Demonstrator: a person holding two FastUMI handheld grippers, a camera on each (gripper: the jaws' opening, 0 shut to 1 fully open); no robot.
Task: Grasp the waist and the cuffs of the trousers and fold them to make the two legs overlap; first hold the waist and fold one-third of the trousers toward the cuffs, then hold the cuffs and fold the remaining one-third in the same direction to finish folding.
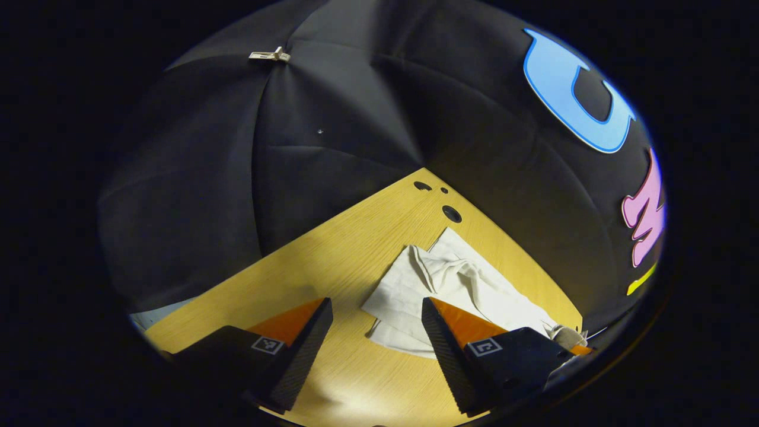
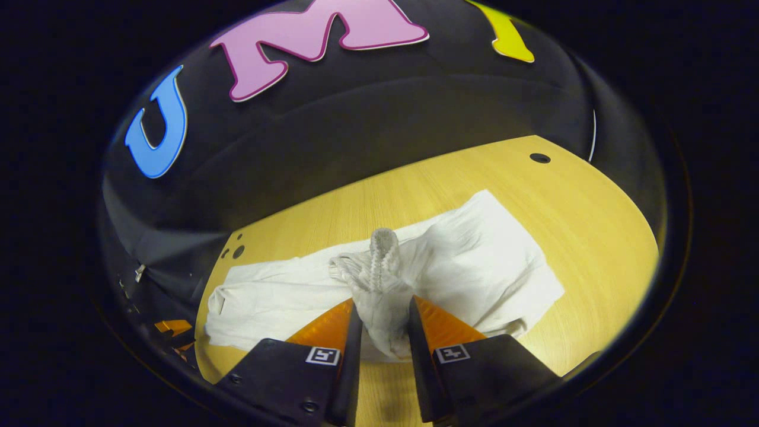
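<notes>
In the left gripper view, the near end of the trousers [image 1: 450,284] is hidden behind the left gripper's [image 1: 377,308] right finger. In the right gripper view, the fabric pinched in the right gripper [image 2: 380,308] disappears between its fingers.

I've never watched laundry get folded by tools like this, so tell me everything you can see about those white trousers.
The white trousers look like thin, wrinkled cotton-like cloth. They lie spread across the wooden table, partly flat, partly rumpled. A gathered, ribbed bunch of the cloth, perhaps the elastic waist, is lifted and pinched between the right gripper's fingers. In the left gripper view, the left gripper stands open just above the cloth's edge, not touching it.
</notes>
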